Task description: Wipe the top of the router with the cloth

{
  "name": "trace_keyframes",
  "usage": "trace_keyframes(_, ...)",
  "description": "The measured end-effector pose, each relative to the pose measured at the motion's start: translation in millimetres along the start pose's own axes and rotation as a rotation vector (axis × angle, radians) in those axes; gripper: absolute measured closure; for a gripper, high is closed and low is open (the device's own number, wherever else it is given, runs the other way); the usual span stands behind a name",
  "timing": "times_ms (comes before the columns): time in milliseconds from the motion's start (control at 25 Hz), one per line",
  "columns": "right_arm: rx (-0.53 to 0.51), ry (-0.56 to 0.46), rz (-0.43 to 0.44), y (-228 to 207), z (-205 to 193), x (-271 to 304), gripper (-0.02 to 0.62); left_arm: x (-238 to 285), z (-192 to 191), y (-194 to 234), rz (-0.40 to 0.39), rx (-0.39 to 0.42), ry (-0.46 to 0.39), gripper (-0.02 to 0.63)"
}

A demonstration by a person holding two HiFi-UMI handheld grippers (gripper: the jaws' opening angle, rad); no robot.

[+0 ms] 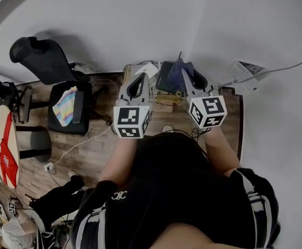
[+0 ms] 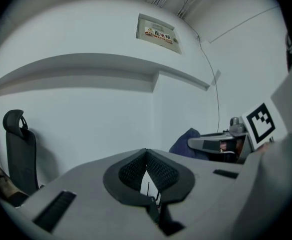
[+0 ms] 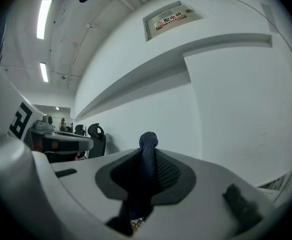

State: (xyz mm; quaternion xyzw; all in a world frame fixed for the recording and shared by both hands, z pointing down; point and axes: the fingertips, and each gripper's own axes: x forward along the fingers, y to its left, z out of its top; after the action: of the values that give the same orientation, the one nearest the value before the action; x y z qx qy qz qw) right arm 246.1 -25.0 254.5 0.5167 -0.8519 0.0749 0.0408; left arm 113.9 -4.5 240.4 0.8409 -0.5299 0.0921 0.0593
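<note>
In the head view both grippers are held out over a small wooden stand against the white wall. My right gripper is shut on a dark blue cloth, which bunches up between its jaws. Under the cloth lies a dark flat box with a thin antenna, apparently the router, mostly hidden. My left gripper hovers to the router's left, shut with nothing between its pads. From the left gripper view, the right gripper and the cloth show at the right.
A black office chair with a colourful cloth on its seat stands to the left. Cables run over the wooden floor and around the stand. A white box with a cord sits by the wall at the right. A round table is at far left.
</note>
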Motion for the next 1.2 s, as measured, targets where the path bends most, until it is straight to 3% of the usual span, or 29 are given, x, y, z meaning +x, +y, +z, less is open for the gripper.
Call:
trace_keyframes(320, 0.038, 0.091, 0.052, -1.1, -29.4, 48.9, 0.528, 16.6, -41.8, 32.6, 0.051, -0.052, 0.131, 0.603)
trace_keyframes(720, 0.008, 0.175, 0.082, 17.0, -54.0, 99.4, 0.527, 43.0, -77.3, 76.5, 0.037, -0.14, 0.192, 0.603)
trace_keyframes(920, -0.004, 0.224, 0.1, 22.1, -83.6, 123.6, 0.528, 52.6, -125.4, 83.9, 0.049, -0.168, 0.253, 0.603)
trace_keyframes(1200, 0.036, 0.307, 0.187, 48.6, -159.8, 171.6, 0.528, 72.5, -218.0, 105.8, 0.049, -0.238, 0.34, 0.603)
